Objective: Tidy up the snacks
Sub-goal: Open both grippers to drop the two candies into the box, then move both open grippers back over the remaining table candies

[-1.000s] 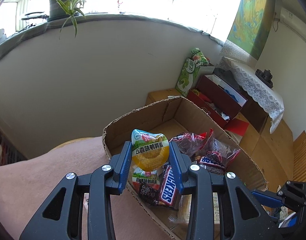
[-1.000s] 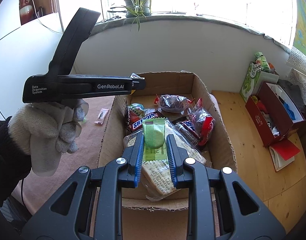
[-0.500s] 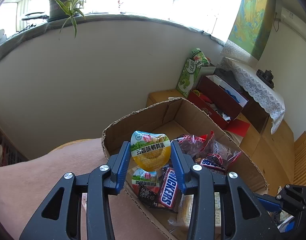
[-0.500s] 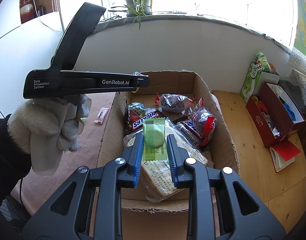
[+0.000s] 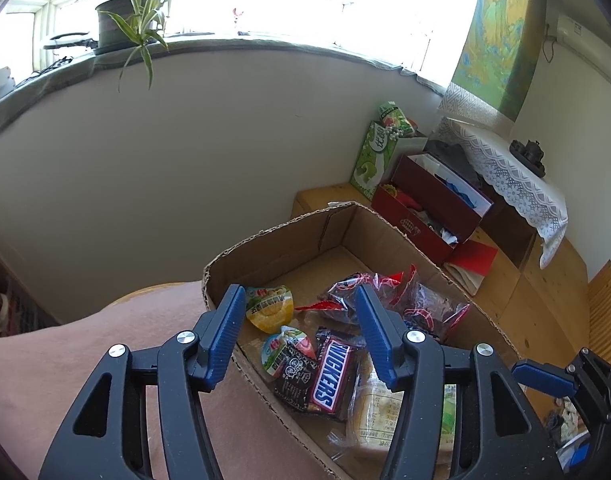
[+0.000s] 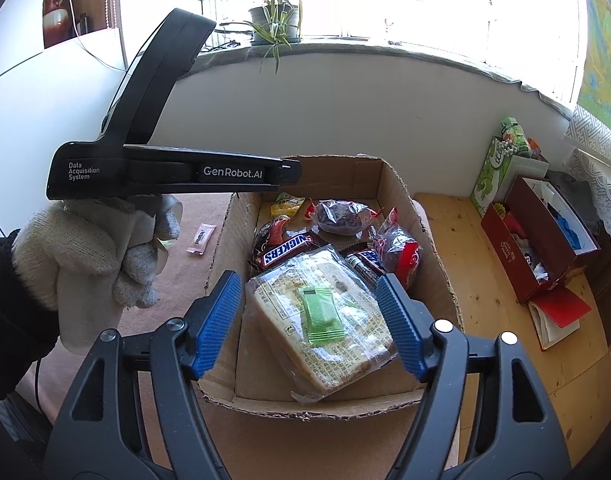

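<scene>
A cardboard box (image 6: pixel 399 184) holds several snacks. My left gripper (image 5: pixel 301 328) is open and empty above the box's near-left corner; the yellow snack pouch (image 5: pixel 270 312) lies in the box below it, also in the right wrist view (image 6: pixel 286 204). My right gripper (image 6: pixel 309 320) is open and empty above the box's front; the green packet (image 6: pixel 320 315) lies on the wrapped bread (image 6: pixel 325 328). A Snickers bar (image 6: pixel 290 249) and dark red-wrapped snacks (image 6: pixel 343 218) lie further in.
A small pink packet (image 6: pixel 201 236) lies on the brownish cloth left of the box. The gloved hand (image 6: pixel 85 256) holds the left gripper there. A red box (image 6: pixel 545 240) and a green carton (image 6: pixel 491 176) stand on the wooden surface at right.
Both grippers have opened. The yellow pouch has dropped from the left gripper into the box, and the green packet has dropped from the right gripper onto the bread.
</scene>
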